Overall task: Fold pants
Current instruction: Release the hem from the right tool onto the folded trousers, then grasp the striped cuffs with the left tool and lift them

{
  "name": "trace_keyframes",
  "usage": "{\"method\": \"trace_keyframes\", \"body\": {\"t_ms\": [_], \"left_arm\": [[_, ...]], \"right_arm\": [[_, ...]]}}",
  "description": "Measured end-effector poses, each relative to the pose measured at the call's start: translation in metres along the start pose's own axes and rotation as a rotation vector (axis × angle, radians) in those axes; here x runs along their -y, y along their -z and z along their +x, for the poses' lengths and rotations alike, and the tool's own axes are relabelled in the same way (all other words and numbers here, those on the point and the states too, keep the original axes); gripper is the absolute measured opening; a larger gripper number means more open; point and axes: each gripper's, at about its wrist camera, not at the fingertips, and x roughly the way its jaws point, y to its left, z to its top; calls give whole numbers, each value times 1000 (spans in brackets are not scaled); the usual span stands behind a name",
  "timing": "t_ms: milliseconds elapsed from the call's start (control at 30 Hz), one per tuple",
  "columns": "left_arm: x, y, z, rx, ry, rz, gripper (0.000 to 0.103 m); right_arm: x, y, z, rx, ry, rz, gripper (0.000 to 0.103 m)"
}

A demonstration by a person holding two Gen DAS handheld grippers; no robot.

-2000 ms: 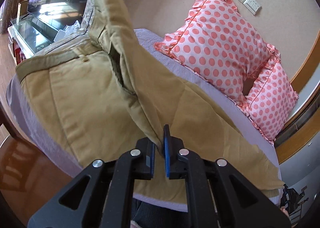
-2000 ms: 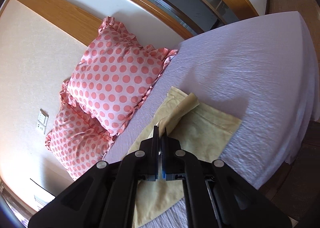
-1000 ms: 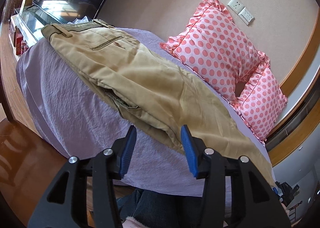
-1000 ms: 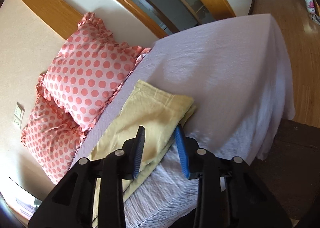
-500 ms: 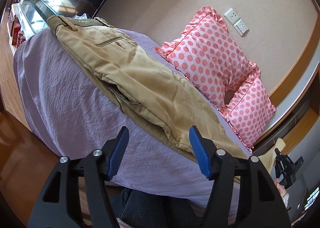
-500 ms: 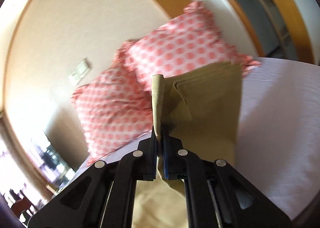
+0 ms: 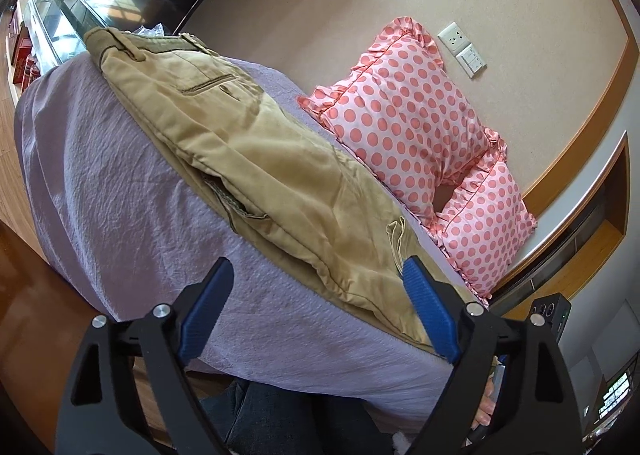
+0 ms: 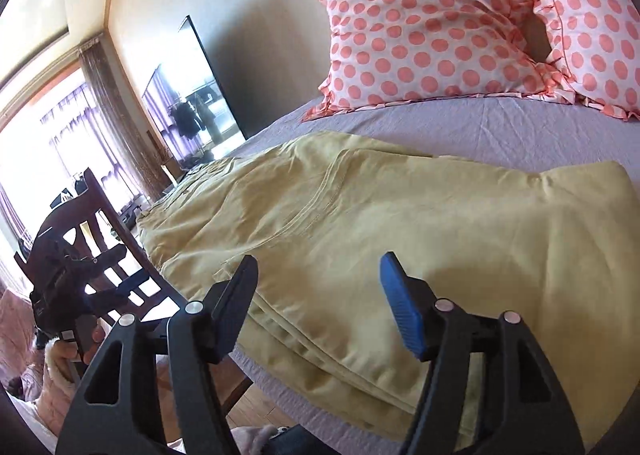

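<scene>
While both tools hang spread and empty-handed, the pants (image 8: 384, 239) lie doubled on the bed (image 7: 100, 183), long axis running left to right along its near edge; the right gripper (image 8: 320, 303) hovers directly over them, the left gripper (image 7: 316, 307) just short.

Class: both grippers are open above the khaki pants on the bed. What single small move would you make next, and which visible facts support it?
Probably lower the right gripper and close it on the folded end of the pants to start another fold. Both it and the left gripper are open and hold nothing. The pants lie doubled over on the purple sheet, but still form a long bundle.
</scene>
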Motion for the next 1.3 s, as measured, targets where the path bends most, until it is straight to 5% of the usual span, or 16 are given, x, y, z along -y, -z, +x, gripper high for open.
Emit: {"method": "trace_keyframes", "body": {"t_ms": [467, 667, 1000, 1067, 1100, 1133, 1300], "left_arm": [[8, -23, 33, -46, -122, -51, 92], [1, -58, 16, 58, -181, -58, 91], [-60, -118, 21, 110, -337, -273, 87], [-70, -126, 27, 95, -378, -310, 70], [-71, -128, 30, 92, -404, -306, 50], [-69, -128, 33, 82, -431, -286, 20], [-17, -134, 34, 127, -493, -72, 7]], "right_arm": [[12, 9, 3, -3, -15, 71, 72], [13, 11, 1, 4, -24, 73, 72], [21, 13, -15, 42, -31, 92, 73], [23, 13, -20, 57, -31, 95, 76], [25, 13, -23, 66, -34, 97, 77], [26, 13, -26, 75, -36, 99, 77], [38, 13, -44, 121, -17, 108, 77]]}}
